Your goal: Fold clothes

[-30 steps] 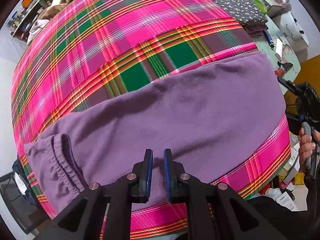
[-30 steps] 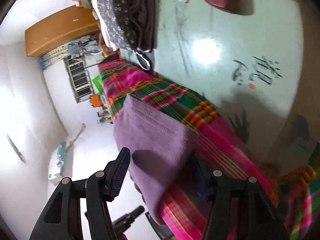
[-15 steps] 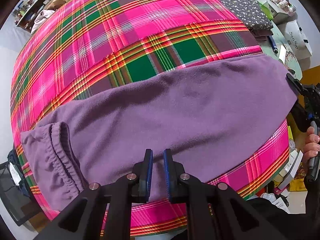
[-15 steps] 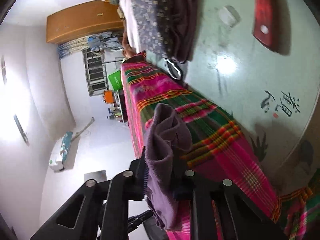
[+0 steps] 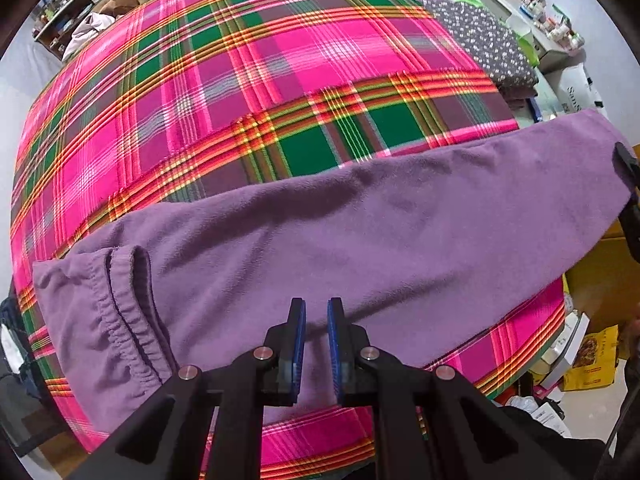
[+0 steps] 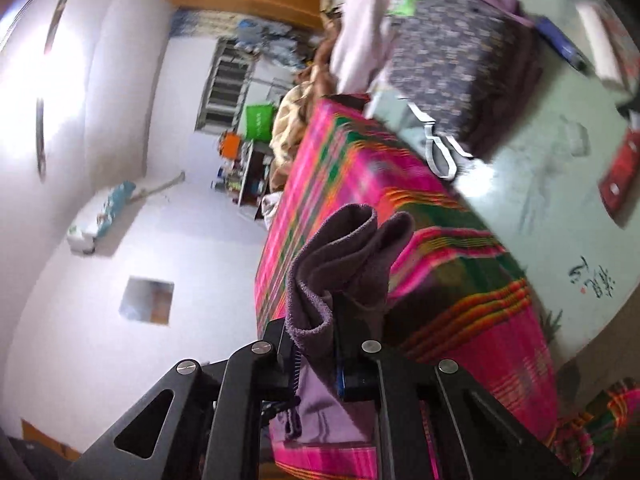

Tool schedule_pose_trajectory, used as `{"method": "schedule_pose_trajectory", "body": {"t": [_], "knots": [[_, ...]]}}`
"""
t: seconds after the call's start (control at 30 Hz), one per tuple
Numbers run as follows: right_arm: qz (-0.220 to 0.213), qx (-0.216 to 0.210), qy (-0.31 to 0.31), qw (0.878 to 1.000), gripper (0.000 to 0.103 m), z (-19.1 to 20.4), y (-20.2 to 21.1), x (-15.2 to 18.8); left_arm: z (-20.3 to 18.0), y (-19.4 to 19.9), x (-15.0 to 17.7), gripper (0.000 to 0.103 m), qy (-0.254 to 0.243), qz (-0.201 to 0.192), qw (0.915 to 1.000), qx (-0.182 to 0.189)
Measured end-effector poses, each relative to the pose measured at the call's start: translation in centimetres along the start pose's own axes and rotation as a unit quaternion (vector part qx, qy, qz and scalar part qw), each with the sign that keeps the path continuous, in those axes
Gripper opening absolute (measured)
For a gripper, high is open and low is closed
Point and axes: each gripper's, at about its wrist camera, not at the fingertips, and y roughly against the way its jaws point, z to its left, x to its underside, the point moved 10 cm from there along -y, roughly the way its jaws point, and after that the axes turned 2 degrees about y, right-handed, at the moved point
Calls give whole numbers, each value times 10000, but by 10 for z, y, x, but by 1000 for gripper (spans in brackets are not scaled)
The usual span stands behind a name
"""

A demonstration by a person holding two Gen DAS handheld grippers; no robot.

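A purple fleece garment (image 5: 360, 240) lies across a pink and green plaid cloth (image 5: 280, 80), its elastic waistband (image 5: 120, 308) at the left. My left gripper (image 5: 316, 312) points straight down just above the garment, its blue pads a narrow gap apart with nothing between them. The garment's right end is raised off the cloth by my right gripper (image 5: 626, 168), at the frame's edge. In the right wrist view the bunched purple garment (image 6: 340, 248) sits between the closing jaws of my right gripper (image 6: 316, 320), and the pads press on it.
A folded dotted garment (image 5: 484, 40) lies on a darker pile at the far right of the plaid cloth (image 6: 344, 184). A pale green tabletop (image 6: 540, 200) carries a red object (image 6: 622, 168) and a white strap (image 6: 438, 152). Boxes and clutter stand beyond.
My right gripper closed from wide open onto the garment's end and lifted it off the cloth. The left gripper drifted a little over the garment, its jaws unchanged.
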Motion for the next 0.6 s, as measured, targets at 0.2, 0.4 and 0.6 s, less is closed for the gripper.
{"method": "schedule_pose_trajectory", "body": {"t": [0.2, 0.4, 0.6], "knots": [[311, 160, 651, 9973, 12, 56, -23, 25, 33, 11, 11, 11, 139, -226, 9993, 278], [780, 369, 1293, 9878, 12, 107, -62, 66, 51, 19, 25, 11, 209, -412, 9980, 426], [1298, 622, 1777, 9735, 12, 135, -109, 115, 82, 23, 27, 11, 349, -580, 9964, 502]]}}
